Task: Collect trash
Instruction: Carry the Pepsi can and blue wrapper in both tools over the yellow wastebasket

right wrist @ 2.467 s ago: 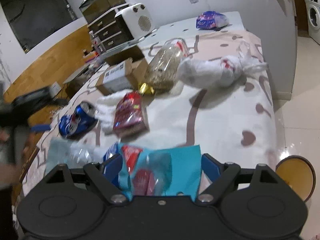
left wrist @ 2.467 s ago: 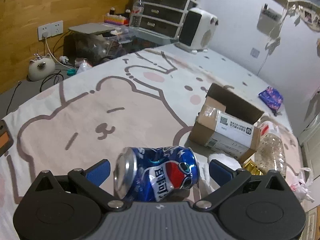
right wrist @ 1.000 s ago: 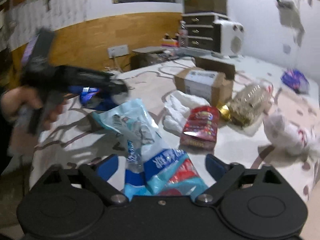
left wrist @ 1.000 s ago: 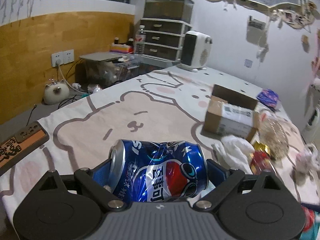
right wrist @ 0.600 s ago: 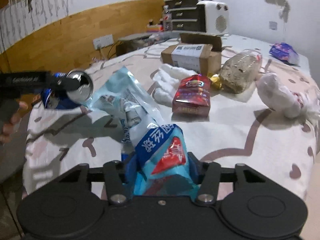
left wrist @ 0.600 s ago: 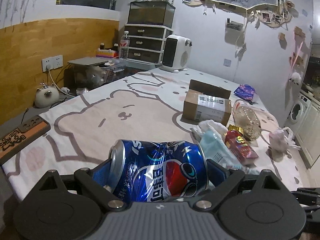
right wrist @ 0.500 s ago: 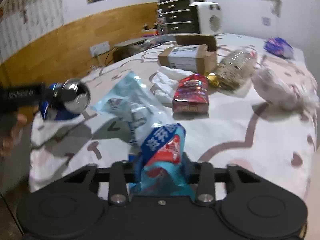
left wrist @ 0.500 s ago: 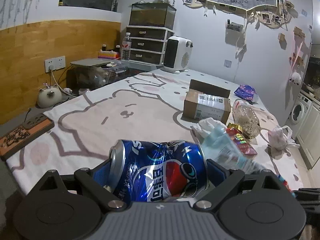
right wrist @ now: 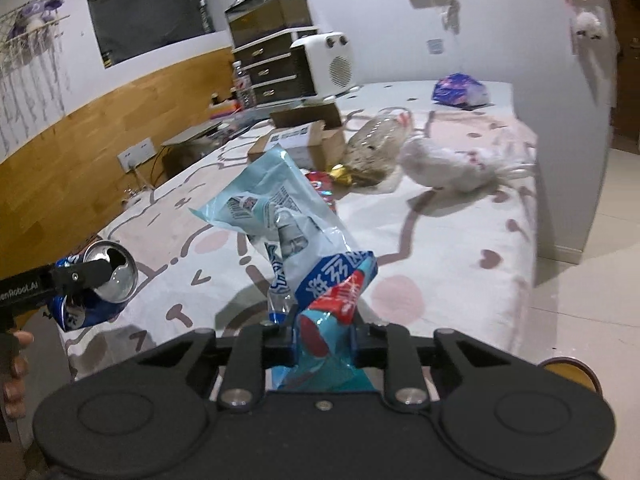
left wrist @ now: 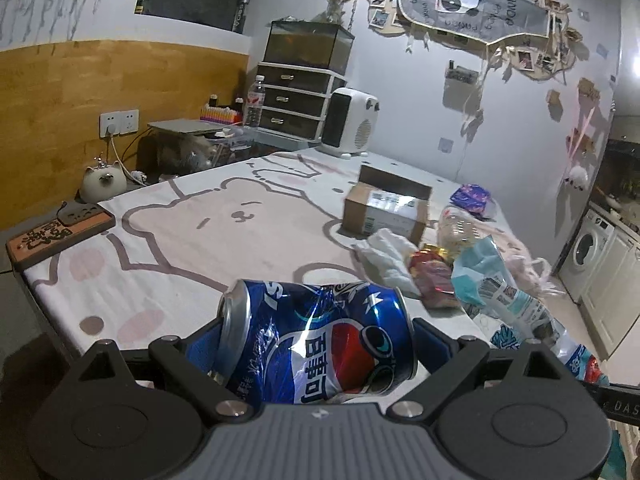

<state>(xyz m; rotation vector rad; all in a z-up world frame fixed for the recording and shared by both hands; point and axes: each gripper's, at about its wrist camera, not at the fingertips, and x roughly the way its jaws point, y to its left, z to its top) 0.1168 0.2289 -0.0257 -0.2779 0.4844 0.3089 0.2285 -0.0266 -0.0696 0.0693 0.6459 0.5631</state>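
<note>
Left gripper [left wrist: 316,344]: jaws closed across a dented blue Pepsi can [left wrist: 316,340], one blue pad at the can's open top, the other at its base; the can lies sideways between them, lifted off the bed.
Left gripper from the right wrist view [right wrist: 86,276]: black finger lying over the can's silver top, the can [right wrist: 108,276] held out past the near corner of the bed; a person's fingers [right wrist: 14,364] show at the frame's left edge.
Right gripper [right wrist: 324,338]: jaws drawn all the way in, pinching the lower end of a light-blue plastic snack wrapper [right wrist: 280,220]; the wrapper stands up crumpled from the pads, its barcode side facing the camera.
Wrapper from the left wrist view [left wrist: 496,284]: hangs in the air to the right of the can, clear of the bed.
Bed [left wrist: 192,240]: covered with a white sheet printed with pink cartoon bears; the remaining litter sits on its far half.
Cardboard box [left wrist: 386,210]: open, on the bed, beyond the can.
White tissue [left wrist: 386,258]: crumpled, just in front of the cardboard box.
Red snack bag [left wrist: 434,280]: on the bed beside the tissue, on its right.
Clear plastic bottle [right wrist: 376,144]: lying on its side, to the right of the cardboard box.
Gold foil wrapper [right wrist: 340,174]: touching the bottle's near end.
White plastic bag [right wrist: 448,168]: knotted, on the bed to the right of the bottle.
Purple packet [right wrist: 460,92]: at the bed's far corner, well apart from the box.
</note>
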